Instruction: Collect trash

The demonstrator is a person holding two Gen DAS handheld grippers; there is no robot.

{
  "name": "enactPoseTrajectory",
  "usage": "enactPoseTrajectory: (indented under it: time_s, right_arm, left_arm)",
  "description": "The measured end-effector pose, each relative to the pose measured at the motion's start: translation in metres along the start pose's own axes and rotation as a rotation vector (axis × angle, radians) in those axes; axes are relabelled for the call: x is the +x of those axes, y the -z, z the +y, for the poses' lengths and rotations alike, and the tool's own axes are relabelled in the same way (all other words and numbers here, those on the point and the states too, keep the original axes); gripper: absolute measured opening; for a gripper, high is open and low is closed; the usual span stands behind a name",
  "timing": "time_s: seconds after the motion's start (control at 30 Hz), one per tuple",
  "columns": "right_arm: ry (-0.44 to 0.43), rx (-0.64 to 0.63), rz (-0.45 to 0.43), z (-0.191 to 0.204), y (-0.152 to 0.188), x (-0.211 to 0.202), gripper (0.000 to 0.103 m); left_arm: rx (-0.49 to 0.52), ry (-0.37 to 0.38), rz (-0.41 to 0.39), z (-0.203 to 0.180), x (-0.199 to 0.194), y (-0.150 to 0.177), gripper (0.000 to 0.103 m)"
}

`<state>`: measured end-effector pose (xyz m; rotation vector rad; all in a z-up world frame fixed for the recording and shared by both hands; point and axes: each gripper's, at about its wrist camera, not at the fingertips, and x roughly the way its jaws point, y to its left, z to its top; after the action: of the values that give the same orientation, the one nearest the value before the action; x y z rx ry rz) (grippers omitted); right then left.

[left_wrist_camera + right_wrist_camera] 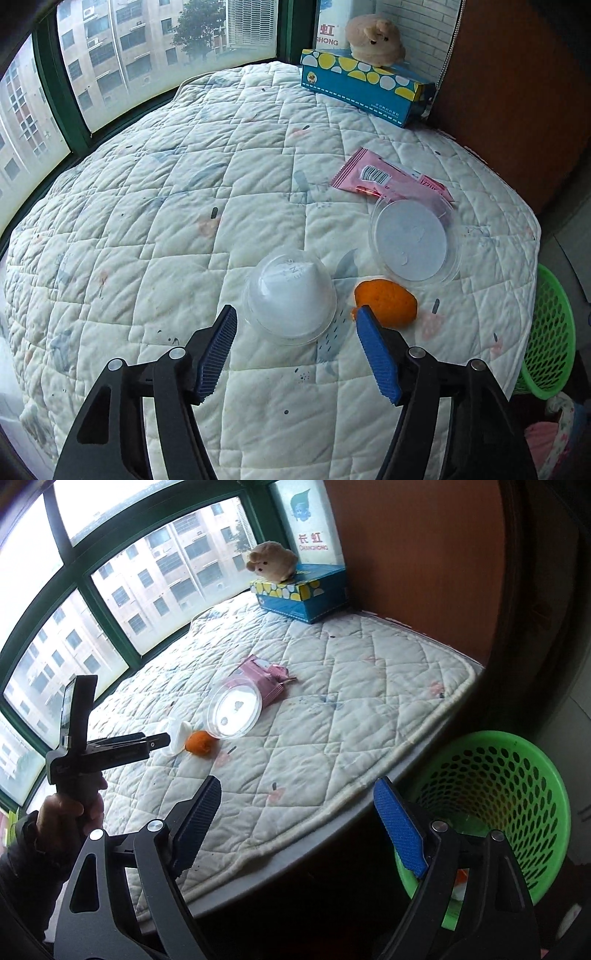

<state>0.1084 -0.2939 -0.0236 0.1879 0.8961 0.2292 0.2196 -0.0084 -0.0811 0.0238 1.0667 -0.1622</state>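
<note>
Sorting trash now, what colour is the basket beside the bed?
Bright green mesh basket, clearest in the right wrist view.

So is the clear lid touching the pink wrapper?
Touching. In the left wrist view the clear lid lies with its far rim overlapping a corner of the pink wrapper, the pink showing through the plastic. The right wrist view shows the same overlap.
</note>
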Motion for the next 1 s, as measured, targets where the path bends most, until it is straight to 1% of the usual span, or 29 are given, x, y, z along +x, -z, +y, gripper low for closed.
enactPoseTrajectory:
  time_s: [0.23, 0.33, 0.37, 0.6, 0.83, 1.0]
  right_arm:
    - [-0.023, -0.094, 0.042, 0.035, -0.001, 0.028, 0.084]
    - [-0.032, -0.116, 0.064, 0.046, -0.002, 0.040, 0.084]
    - [-0.036, -0.122, 0.070, 0.049, -0.003, 0.044, 0.084]
    - [-0.044, -0.198, 0.095, 0.075, -0.006, 0.066, 0.082]
    - [-0.081, -0.262, 0.135, 0.105, -0.006, 0.097, 0.072]
    - [-0.107, -0.287, 0.160, 0.120, -0.013, 0.121, 0.068]
  left_arm:
    - [-0.006, 0.029, 0.020, 0.009, 0.015, -0.002, 0.065]
    - [-0.006, 0.048, 0.028, 0.012, 0.020, -0.003, 0.055]
    - [-0.006, 0.058, 0.032, 0.013, 0.022, -0.003, 0.050]
    - [-0.009, 0.089, 0.011, 0.024, 0.015, -0.003, 0.049]
    - [-0.024, 0.088, -0.035, 0.043, -0.010, -0.011, 0.049]
    - [-0.038, 0.081, -0.059, 0.059, -0.024, -0.015, 0.049]
